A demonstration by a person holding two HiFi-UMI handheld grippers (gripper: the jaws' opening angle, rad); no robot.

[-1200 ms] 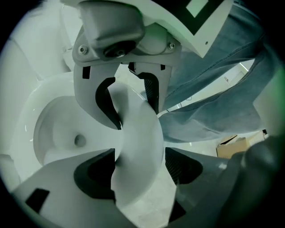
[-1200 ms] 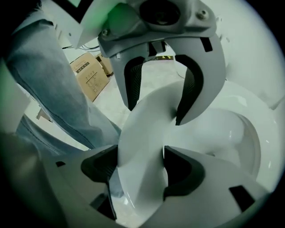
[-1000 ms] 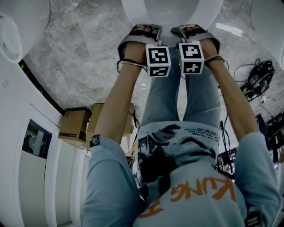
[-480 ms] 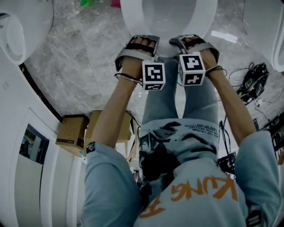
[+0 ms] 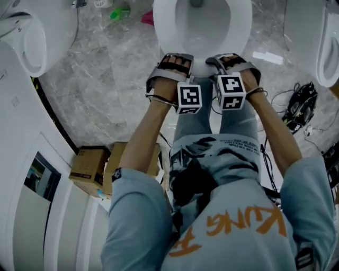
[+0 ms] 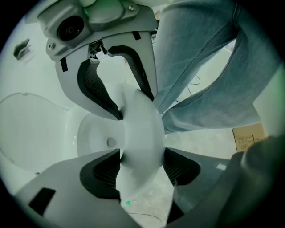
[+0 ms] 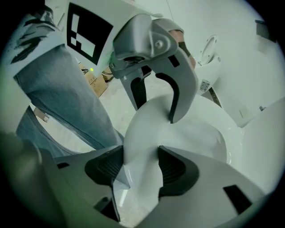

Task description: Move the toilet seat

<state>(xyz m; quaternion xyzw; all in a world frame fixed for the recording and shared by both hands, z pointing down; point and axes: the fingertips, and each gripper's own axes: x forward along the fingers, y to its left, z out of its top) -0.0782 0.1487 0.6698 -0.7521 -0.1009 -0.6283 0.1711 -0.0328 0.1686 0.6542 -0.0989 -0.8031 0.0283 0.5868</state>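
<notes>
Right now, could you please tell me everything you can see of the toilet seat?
The toilet seat is a smooth, glossy white ring, plastic by its look. Its front edge runs between the jaws of the left gripper and the right gripper, side by side, which have just been closing on it, pads against both faces.

Cardboard boxes on marble floor; cables at right; green bottle, perhaps.
</notes>
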